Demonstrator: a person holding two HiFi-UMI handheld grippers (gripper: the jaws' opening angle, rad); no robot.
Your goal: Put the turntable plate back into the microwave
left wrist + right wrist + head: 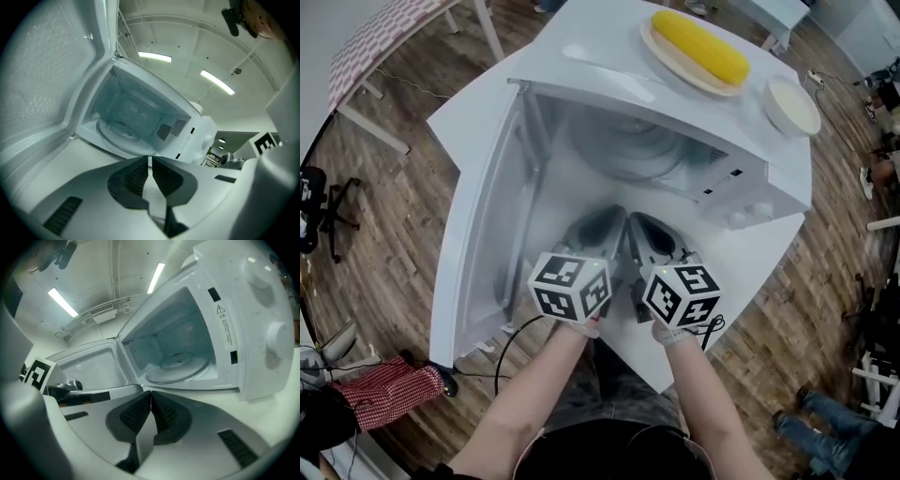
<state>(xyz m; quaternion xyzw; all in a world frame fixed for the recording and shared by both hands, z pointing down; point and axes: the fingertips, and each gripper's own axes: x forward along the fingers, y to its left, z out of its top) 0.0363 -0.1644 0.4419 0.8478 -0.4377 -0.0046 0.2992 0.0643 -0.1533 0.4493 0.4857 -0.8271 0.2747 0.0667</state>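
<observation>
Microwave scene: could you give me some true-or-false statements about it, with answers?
The door of the microwave is shut. False: it stands wide open.
The turntable plate lies inside the microwave. True.
The left gripper holds the plate. False: its jaws are together, empty.
A corn cob lies on a dish atop the microwave. True.
The right gripper is open. False: its jaws are together, empty.

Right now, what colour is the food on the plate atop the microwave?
Yellow; the corn shows best in the head view.
</observation>
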